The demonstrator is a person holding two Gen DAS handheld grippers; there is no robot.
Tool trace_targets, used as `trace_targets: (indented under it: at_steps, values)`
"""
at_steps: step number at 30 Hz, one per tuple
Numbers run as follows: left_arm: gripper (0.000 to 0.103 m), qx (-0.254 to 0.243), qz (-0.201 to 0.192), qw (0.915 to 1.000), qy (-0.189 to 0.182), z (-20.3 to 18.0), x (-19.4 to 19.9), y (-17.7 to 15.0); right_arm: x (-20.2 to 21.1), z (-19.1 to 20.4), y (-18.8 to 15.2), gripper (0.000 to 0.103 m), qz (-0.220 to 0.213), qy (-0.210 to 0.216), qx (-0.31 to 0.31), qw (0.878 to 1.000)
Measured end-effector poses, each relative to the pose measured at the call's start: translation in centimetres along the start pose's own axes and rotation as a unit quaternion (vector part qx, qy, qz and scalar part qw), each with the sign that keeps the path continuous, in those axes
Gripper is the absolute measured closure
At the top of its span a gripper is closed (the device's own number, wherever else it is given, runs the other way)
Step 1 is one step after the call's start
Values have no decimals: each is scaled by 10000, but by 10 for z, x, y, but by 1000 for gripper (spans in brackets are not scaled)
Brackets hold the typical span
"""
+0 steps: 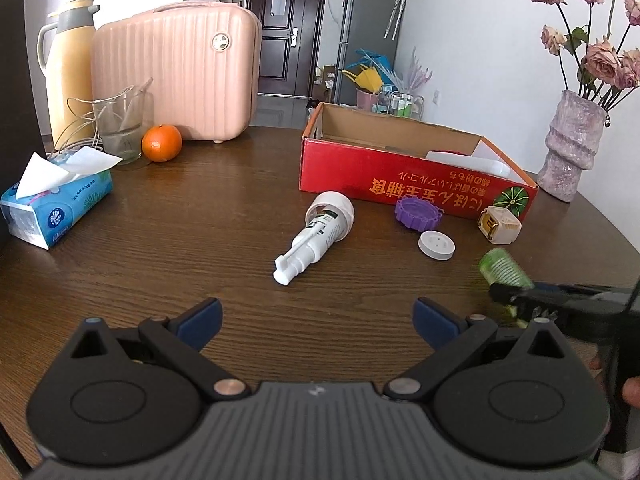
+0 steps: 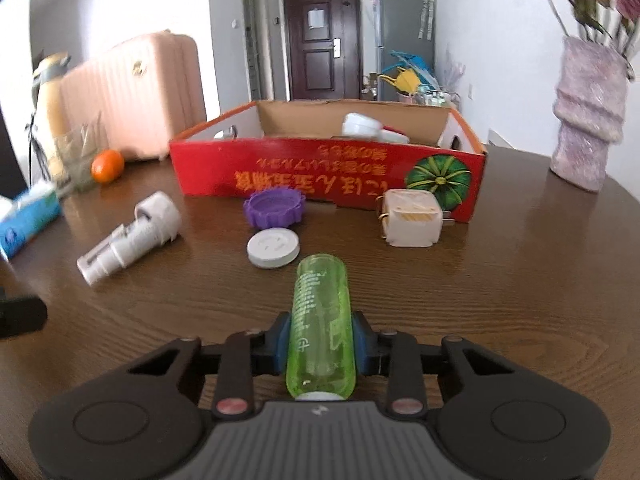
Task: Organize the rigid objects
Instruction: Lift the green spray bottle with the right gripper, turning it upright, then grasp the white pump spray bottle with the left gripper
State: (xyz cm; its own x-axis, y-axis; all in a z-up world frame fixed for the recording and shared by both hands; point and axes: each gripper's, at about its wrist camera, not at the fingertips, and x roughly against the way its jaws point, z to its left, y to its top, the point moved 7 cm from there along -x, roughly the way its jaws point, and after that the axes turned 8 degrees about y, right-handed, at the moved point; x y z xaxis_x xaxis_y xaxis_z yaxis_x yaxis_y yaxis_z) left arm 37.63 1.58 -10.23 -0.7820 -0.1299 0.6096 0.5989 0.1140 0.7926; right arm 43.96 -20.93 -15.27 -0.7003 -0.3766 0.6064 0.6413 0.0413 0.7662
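My right gripper (image 2: 320, 346) is shut on a green translucent bottle (image 2: 320, 320) that points forward above the table; the bottle also shows in the left wrist view (image 1: 505, 269). My left gripper (image 1: 318, 316) is open and empty, short of a white spray bottle (image 1: 320, 228) that lies on its side. A purple lid (image 1: 418, 213), a white round cap (image 1: 436, 245) and a cream square block (image 1: 500, 225) lie before the red cardboard box (image 1: 400, 184). The box (image 2: 320, 176) holds white items (image 2: 360, 125).
A tissue pack (image 1: 56, 208), an orange (image 1: 161, 143), a glass (image 1: 120, 128), a thermos (image 1: 68, 64) and a pink case (image 1: 180, 68) stand at the left and back. A vase of flowers (image 1: 572, 148) stands at the right of the wooden table (image 1: 200, 240).
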Motion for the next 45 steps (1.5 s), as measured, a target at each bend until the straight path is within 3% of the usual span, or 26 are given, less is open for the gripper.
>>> trace_targets:
  at_steps: [6, 12, 21, 26, 33, 39, 45]
  values:
    - [0, 48, 18, 10000, 35, 1, -2, 0, 36, -17, 12, 73, -579, 88, -467, 9972]
    - [0, 41, 27, 9999, 144, 1, -6, -1, 58, -22, 14, 73, -828, 162, -570, 9948]
    - [0, -30, 46, 9997, 247, 0, -12, -1, 66, -19, 14, 73, -927, 216, -574, 9938]
    - [0, -251, 46, 9990, 377, -1, -25, 15, 68, -21, 14, 73, -944, 230, -646, 9932]
    - [0, -644, -178, 9954, 681, -10, -61, 36, 69, -24, 15, 73, -969, 243, -710, 9925]
    - [2, -636, 24, 9957, 667, -8, -94, 43, 65, -25, 13, 73, -919, 225, -723, 9929]
    - [16, -671, 206, 9967, 417, -6, -114, 45, 61, -26, 11, 73, -850, 179, -703, 9937]
